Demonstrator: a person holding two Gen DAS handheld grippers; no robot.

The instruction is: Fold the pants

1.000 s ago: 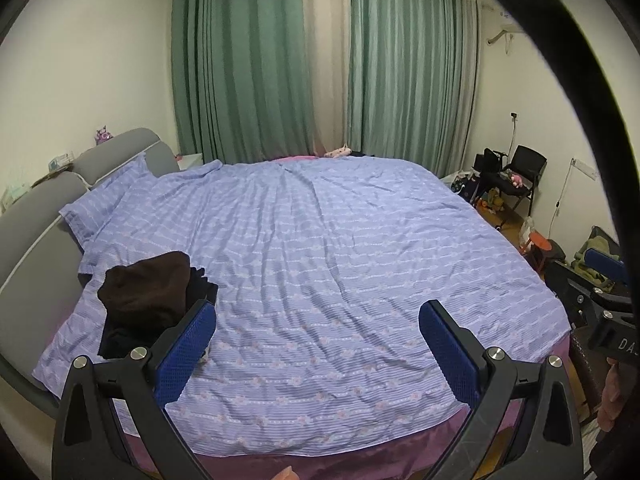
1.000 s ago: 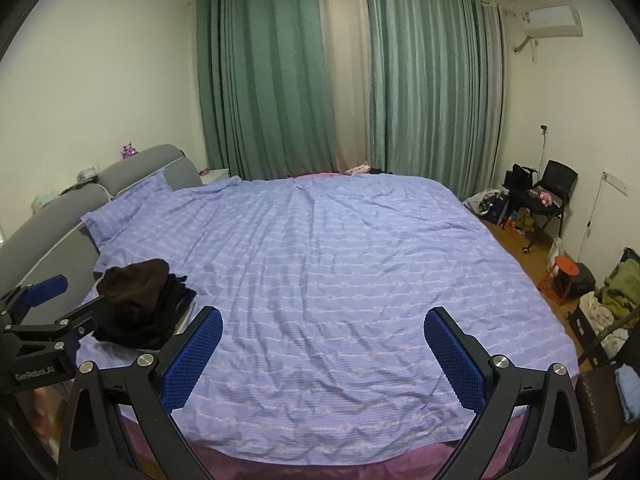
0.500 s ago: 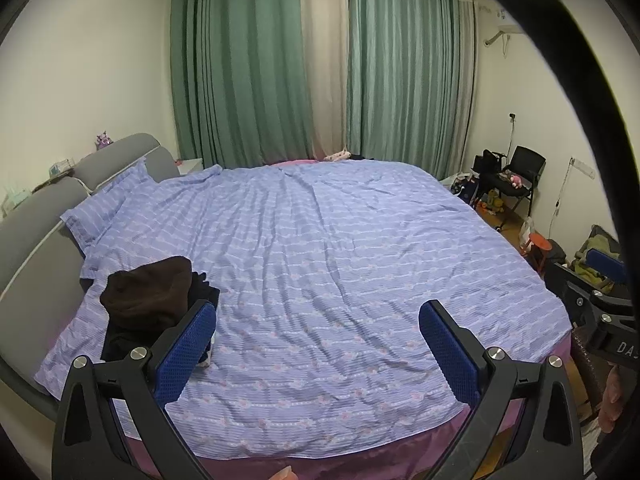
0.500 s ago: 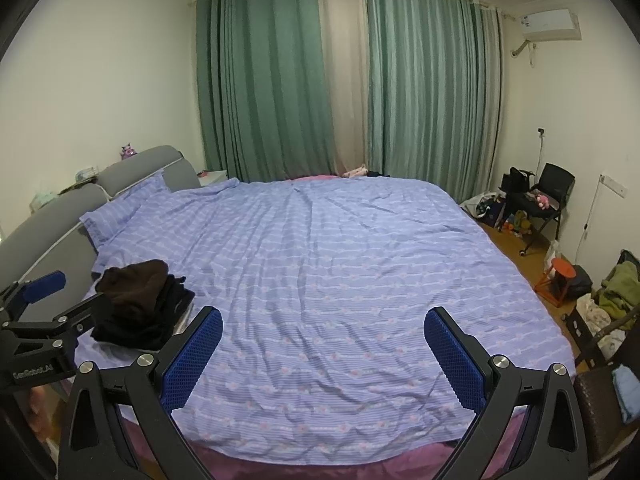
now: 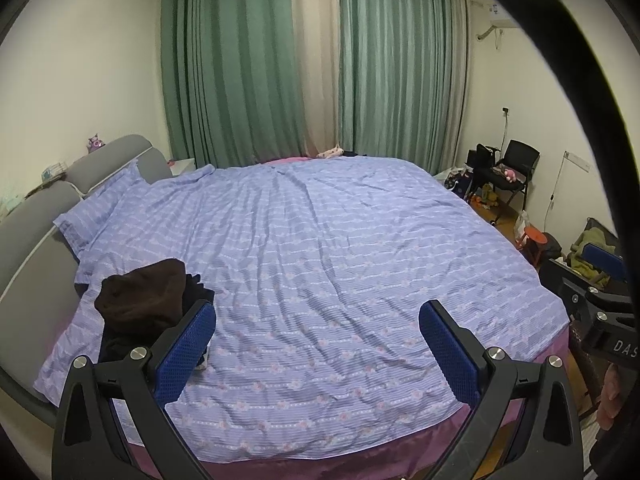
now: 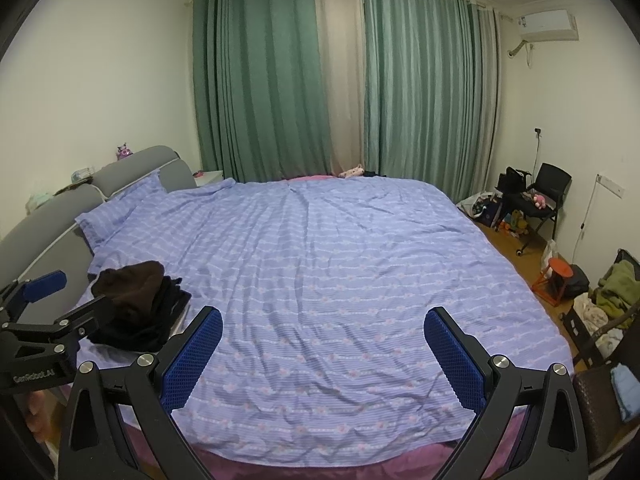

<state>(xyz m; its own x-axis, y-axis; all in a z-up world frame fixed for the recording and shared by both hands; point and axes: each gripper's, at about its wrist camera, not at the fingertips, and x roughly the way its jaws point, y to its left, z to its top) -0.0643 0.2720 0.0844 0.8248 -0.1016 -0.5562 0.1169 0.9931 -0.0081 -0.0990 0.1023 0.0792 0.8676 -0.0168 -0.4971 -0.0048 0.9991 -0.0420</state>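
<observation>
A wide bed (image 6: 340,280) with lilac striped bedding fills the green-curtained (image 6: 256,80) room, dark pants (image 5: 148,304) heaped near its grey headboard (image 5: 36,232), while left tongs (image 5: 316,344) and right tongs (image 6: 322,344) gape apart, holding nothing.

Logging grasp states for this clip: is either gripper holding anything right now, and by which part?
Nothing is held. The left gripper and right gripper are both open above the bed; the dark pile of clothes lies apart, ungrasped.
</observation>
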